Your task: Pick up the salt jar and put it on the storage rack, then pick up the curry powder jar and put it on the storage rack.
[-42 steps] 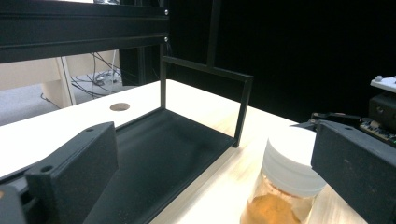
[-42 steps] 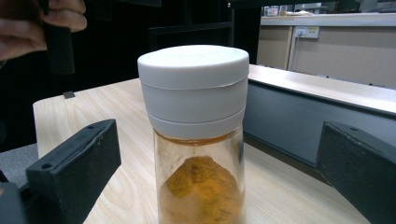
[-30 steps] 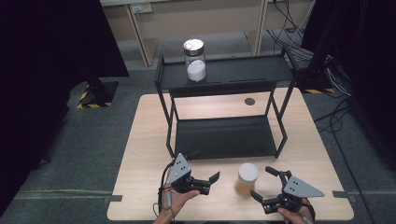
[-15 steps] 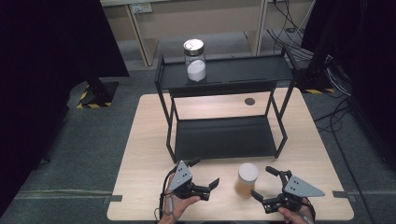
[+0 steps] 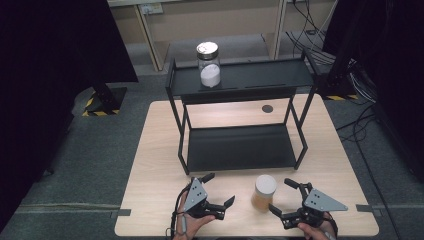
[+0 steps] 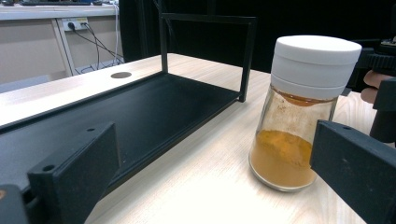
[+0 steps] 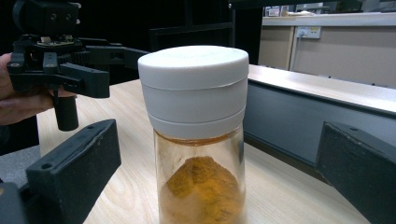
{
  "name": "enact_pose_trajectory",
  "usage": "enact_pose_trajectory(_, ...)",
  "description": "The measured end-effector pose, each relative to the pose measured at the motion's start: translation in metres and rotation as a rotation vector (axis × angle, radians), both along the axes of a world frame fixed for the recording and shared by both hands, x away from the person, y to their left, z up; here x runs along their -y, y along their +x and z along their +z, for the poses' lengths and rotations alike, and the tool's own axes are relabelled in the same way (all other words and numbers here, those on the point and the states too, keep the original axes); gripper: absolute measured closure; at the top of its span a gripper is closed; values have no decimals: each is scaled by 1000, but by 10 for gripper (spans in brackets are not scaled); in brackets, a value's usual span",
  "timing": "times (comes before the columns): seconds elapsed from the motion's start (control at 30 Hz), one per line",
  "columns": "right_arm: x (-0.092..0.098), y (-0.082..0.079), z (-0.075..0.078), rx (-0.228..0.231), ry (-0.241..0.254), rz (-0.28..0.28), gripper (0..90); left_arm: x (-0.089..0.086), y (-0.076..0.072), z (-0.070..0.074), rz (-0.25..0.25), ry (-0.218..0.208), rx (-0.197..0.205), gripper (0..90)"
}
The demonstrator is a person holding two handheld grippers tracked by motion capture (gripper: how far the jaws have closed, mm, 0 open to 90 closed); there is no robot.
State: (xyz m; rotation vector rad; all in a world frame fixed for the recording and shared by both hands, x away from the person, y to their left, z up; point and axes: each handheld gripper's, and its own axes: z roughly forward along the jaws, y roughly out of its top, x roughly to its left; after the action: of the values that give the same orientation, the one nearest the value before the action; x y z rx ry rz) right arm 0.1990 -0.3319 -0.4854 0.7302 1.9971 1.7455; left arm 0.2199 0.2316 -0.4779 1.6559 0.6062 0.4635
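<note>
Right claw black, angular, spread around glass spice jar, smooth white lid

Both hands hold their claws low, left claw and right claw gaping wide, facing inward.

The jar is clear glass with a white lid and orange-brown powder. The rack is black, the table pale wood grain. A second jar holds white powder under a silver lid.
</note>
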Motion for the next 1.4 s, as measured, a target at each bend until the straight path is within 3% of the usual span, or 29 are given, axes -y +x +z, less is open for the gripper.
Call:
enact_pose_trajectory(1.1,-5,-2,2,19,-10,-5,3,-3,2,-4,-4,-10,-27,9)
enact_pose_trajectory(1.4,-19,0,7,33,-44,6,40,-3,2,-5,-5,-12,-29,9)
